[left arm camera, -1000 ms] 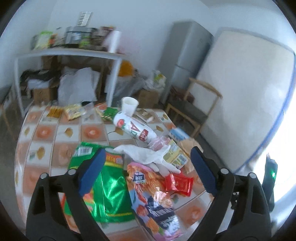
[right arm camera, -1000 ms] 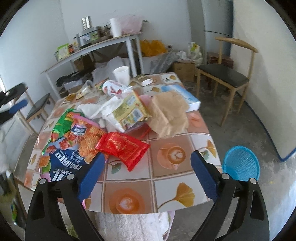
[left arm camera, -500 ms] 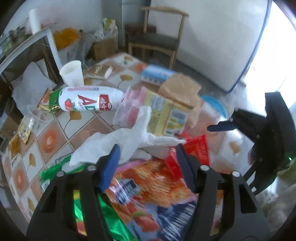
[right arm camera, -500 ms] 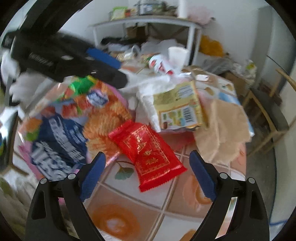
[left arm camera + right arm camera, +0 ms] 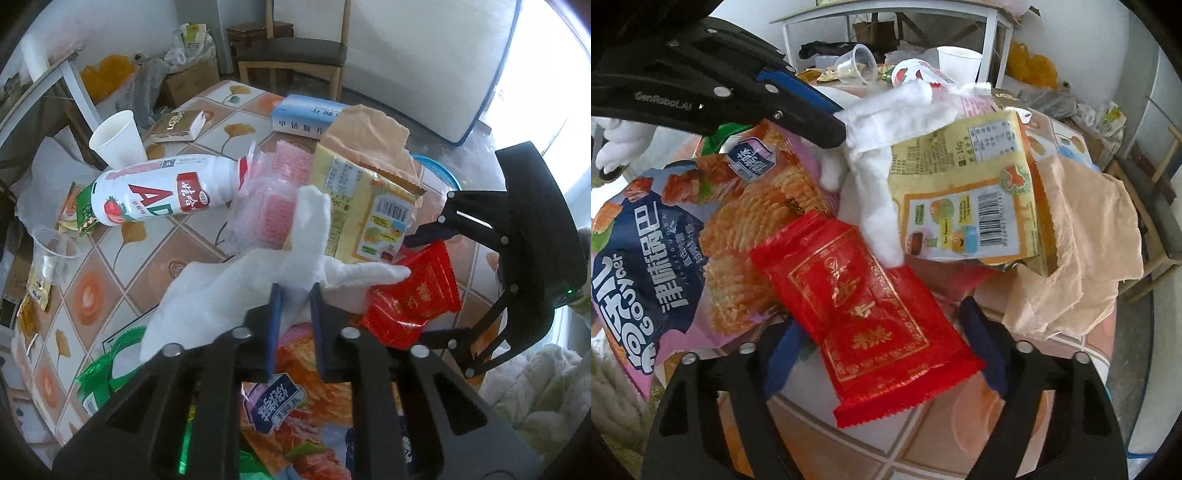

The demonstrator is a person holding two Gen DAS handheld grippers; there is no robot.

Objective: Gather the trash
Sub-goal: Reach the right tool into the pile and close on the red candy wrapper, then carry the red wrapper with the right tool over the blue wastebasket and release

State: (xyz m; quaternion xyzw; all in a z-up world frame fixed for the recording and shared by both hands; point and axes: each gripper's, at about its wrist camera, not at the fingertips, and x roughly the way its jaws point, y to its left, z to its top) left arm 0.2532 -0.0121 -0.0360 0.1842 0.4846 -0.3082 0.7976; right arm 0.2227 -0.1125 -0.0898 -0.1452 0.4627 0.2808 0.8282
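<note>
A crumpled white glove (image 5: 236, 295) lies over the trash heap on the tiled table (image 5: 155, 258). My left gripper (image 5: 295, 306) is closing, and its pads pinch a fold of that glove. In the right wrist view the left gripper (image 5: 834, 129) reaches in from the upper left onto the glove (image 5: 882, 122). A red wrapper (image 5: 864, 302) lies flat between the jaws of my right gripper (image 5: 880, 316). Those jaws are closing, and the pads stand just clear of the wrapper's edges. The red wrapper (image 5: 413, 299) also shows under the right gripper (image 5: 417, 284).
Around the glove lie a yellow snack packet (image 5: 964, 192), a large chip bag (image 5: 665, 258), crumpled brown paper (image 5: 1082, 236), a tipped white drink bottle (image 5: 162, 192), a paper cup (image 5: 116, 138) and a blue box (image 5: 306, 118). A blue basket (image 5: 439, 173) sits past the table's edge, and a chair (image 5: 295, 51) stands behind.
Both grippers dropped toward the heap. The left one narrowed from wide open and took hold of the white glove. The right one came down around the red wrapper and narrowed a little.
</note>
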